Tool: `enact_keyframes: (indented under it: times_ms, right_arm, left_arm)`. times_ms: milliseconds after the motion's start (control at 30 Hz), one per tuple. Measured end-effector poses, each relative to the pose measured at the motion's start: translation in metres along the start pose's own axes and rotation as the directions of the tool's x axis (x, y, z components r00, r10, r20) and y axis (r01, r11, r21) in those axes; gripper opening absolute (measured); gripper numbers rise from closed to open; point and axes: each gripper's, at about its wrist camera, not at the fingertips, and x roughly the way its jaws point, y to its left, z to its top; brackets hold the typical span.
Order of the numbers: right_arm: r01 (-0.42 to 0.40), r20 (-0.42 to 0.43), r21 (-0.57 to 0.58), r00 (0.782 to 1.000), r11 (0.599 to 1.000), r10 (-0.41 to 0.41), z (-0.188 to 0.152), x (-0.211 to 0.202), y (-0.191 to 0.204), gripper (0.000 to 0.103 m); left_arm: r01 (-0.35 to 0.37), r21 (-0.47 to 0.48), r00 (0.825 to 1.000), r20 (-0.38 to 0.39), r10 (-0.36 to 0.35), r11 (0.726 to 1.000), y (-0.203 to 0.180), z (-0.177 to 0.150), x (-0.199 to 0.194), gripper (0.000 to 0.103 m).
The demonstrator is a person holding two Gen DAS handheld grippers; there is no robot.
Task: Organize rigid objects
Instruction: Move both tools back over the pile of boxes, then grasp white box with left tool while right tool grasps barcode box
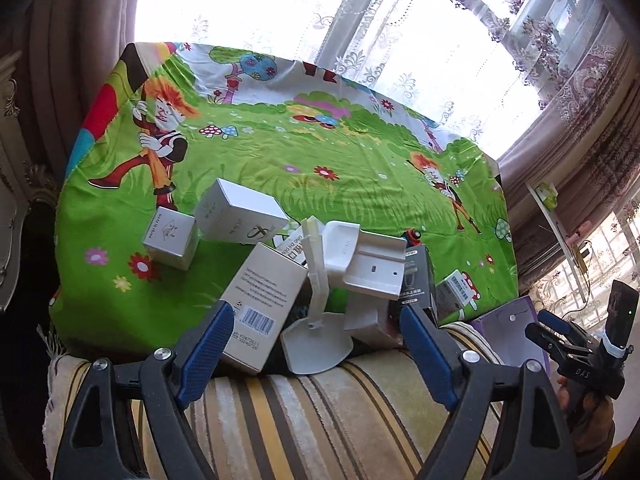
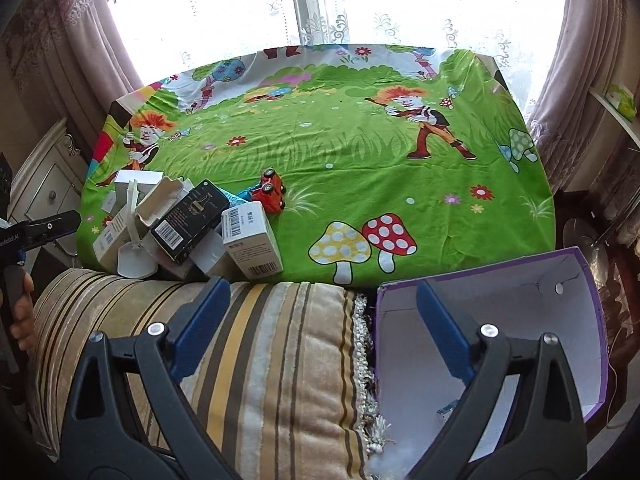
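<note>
Striped plush cushion [image 2: 256,344]; glossy cardboard boxes [image 1: 260,304].

Green cartoon tablecloth [image 2: 340,148]; striped cushion [image 2: 248,352]; lace curtain [image 2: 240,12] w/ bright window behind.

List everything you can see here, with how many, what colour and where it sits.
Small cartons: at least five, white or silver, piled at the near left edge of the cloth.
Black carton: one, black, on the pile.
Plastic stand: one, white, leaning in the pile.
Plastic holder: one, white, on the pile.
Toy car: one, red, beside the pile, tipped over.
Storage box: one, purple outside, white inside, near right, open.
Tablecloth: one, green cartoon print.
Striped cushion: one, beige and yellow, nearest.
Left gripper: blue pads, open, empty.
Right gripper: blue pads, open, empty.
</note>
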Motion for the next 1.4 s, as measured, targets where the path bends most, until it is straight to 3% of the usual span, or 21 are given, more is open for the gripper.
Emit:
enact_keyframes:
  times_ms: [267,367,467,633,933,1033,1133,1233,1333,1400]
  right_arm:
    - [-0.052,-0.066,-0.110,0.997,0.993,0.045,0.011,0.031,0.026,0.095]
    - [-0.087,-0.093,-0.160,0.993,0.983,0.073,0.014,0.040,0.035,0.096]
    - [-0.108,-0.118,-0.206,0.989,0.973,0.085,0.016,0.048,0.041,0.095]
    - [-0.129,-0.148,-0.260,0.985,0.957,0.092,0.024,0.060,0.048,0.094]
    - [-0.176,-0.213,-0.305,0.970,0.936,0.113,0.035,0.087,0.054,0.092]
    - [-0.193,-0.238,-0.306,0.964,0.932,0.121,0.037,0.096,0.056,0.086]
    - [-0.214,-0.256,-0.298,0.957,0.930,0.138,0.039,0.103,0.056,0.077]
    - [-0.233,-0.268,-0.286,0.951,0.930,0.156,0.040,0.108,0.056,0.066]
    - [-0.245,-0.287,-0.266,0.943,0.932,0.166,0.041,0.113,0.054,0.047]
    - [-0.250,-0.285,-0.249,0.942,0.936,0.176,0.041,0.113,0.051,0.047]
  left_arm:
    - [-0.063,0.035,0.998,0.004,0.063,0.997,0.025,0.034,0.017,0.086]
    - [-0.110,0.122,0.993,-0.023,0.113,0.986,0.029,0.045,0.028,0.086]
    - [-0.141,0.239,0.985,-0.062,0.160,0.961,0.029,0.053,0.042,0.086]
    - [-0.154,0.421,0.971,-0.105,0.217,0.894,0.024,0.062,0.065,0.086]
    - [-0.133,0.552,0.954,-0.153,0.257,0.823,0.023,0.076,0.095,0.086]
    - [-0.120,0.580,0.951,-0.166,0.262,0.806,0.021,0.078,0.102,0.085]
    - [-0.113,0.596,0.947,-0.177,0.267,0.795,0.020,0.080,0.107,0.073]
    - [-0.096,0.606,0.944,-0.196,0.265,0.790,0.019,0.080,0.111,0.055]
    - [-0.093,0.602,0.946,-0.194,0.259,0.793,0.019,0.080,0.111,0.053]
    - [-0.092,0.586,0.949,-0.192,0.248,0.805,0.021,0.082,0.109,0.051]
